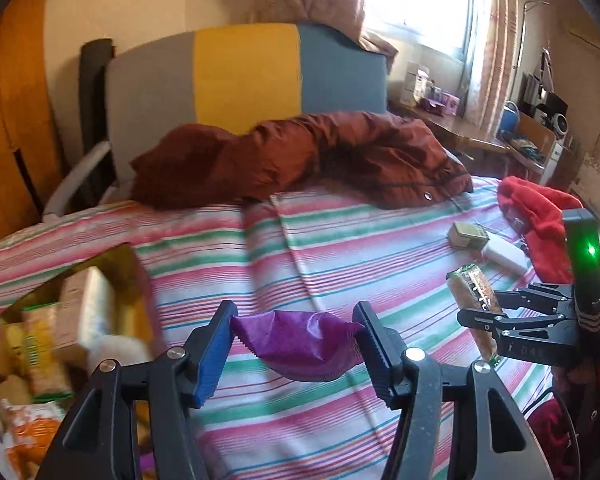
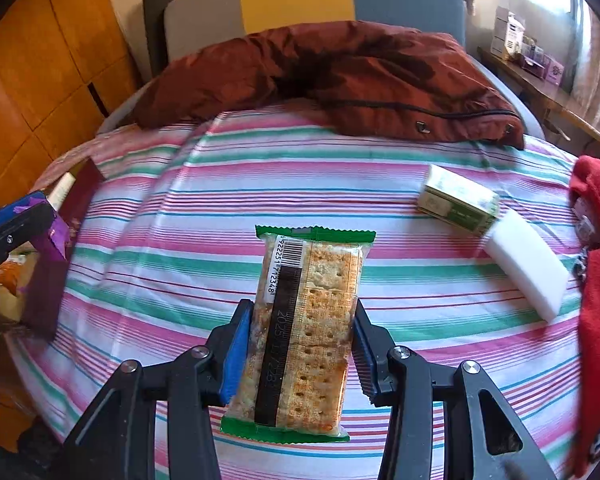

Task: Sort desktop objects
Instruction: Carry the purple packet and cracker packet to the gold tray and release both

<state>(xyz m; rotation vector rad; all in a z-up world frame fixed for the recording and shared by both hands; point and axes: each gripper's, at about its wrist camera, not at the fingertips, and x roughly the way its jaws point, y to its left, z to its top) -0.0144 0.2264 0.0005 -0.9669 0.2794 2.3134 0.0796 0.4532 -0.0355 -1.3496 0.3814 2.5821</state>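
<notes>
Cracker packet [image 2: 304, 332], lower centre, clamped in the right claw [image 2: 300, 354] above the striped bed [image 2: 228, 184]; left claw [image 1: 296, 340] grasps a purple wrapper [image 1: 296, 344] — next, seemingly, the box [image 1: 60, 320] at lower left.

The left gripper [image 1: 296, 344] clamps a crinkled purple foil packet [image 1: 300, 342] between its blue-padded jaws above the pink, green and white striped sheet [image 1: 340, 240]. At far right the right gripper [image 1: 484, 316] grips a green-ended clear cracker pack [image 1: 474, 300]. A gold-edged box of snack packets [image 1: 60, 320] sits at left, blurred.
</notes>
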